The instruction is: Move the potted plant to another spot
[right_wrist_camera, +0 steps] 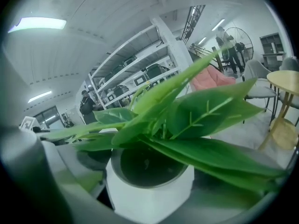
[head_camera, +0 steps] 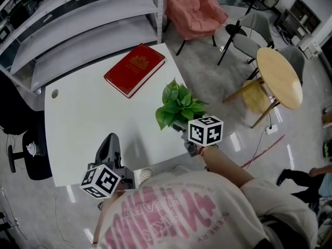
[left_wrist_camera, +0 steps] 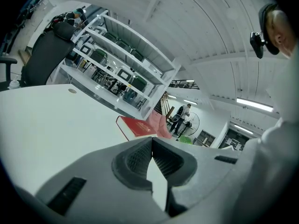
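The potted plant (head_camera: 178, 107) has broad green leaves and a white pot (right_wrist_camera: 148, 193). It is near the front right edge of the white table (head_camera: 88, 118). My right gripper (head_camera: 184, 130) is shut on the pot, with one jaw on each side of it. The leaves hide its fingertips in the head view, and I cannot tell whether the pot touches the table. In the right gripper view the leaves (right_wrist_camera: 187, 120) fill the middle. My left gripper (head_camera: 110, 140) rests low over the front left of the table, shut with nothing between its pads (left_wrist_camera: 135, 160).
A red book (head_camera: 135, 69) lies at the back of the table. Grey shelving (head_camera: 78, 19) stands behind it and a black office chair (head_camera: 23, 144) to the left. A round wooden table (head_camera: 280, 77), chairs and a pink cloth (head_camera: 192, 4) are to the right.
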`<move>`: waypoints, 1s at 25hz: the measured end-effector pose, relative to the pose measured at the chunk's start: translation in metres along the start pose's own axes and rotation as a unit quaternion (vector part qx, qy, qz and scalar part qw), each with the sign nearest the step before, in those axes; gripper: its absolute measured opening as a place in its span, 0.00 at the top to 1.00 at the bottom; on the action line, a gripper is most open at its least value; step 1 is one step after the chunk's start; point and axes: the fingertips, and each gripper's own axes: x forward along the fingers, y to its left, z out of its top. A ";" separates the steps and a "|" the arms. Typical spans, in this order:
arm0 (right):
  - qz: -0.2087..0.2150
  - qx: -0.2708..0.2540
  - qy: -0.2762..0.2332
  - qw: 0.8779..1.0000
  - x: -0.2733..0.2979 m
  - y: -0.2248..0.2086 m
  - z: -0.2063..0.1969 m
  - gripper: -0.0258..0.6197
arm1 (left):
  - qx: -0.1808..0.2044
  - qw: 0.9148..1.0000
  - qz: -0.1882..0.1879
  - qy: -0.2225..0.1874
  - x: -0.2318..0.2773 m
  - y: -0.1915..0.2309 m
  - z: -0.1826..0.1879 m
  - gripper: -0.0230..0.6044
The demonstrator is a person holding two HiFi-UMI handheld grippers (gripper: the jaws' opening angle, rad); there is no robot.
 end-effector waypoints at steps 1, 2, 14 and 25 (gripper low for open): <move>-0.002 -0.003 0.001 1.000 0.000 0.001 0.000 0.14 | -0.001 1.000 0.000 -0.001 -0.001 0.001 0.001 0.96; -0.004 -0.006 0.002 1.000 0.001 0.001 0.000 0.14 | -0.002 1.000 0.001 -0.002 -0.002 0.002 0.001 0.96; -0.002 -0.034 0.015 0.999 0.005 0.014 -0.007 0.14 | -0.006 1.000 0.004 -0.003 -0.008 0.008 0.002 0.96; -0.016 -0.052 0.015 0.998 0.003 0.015 -0.007 0.14 | -0.007 1.000 0.004 -0.007 -0.011 0.011 0.004 0.96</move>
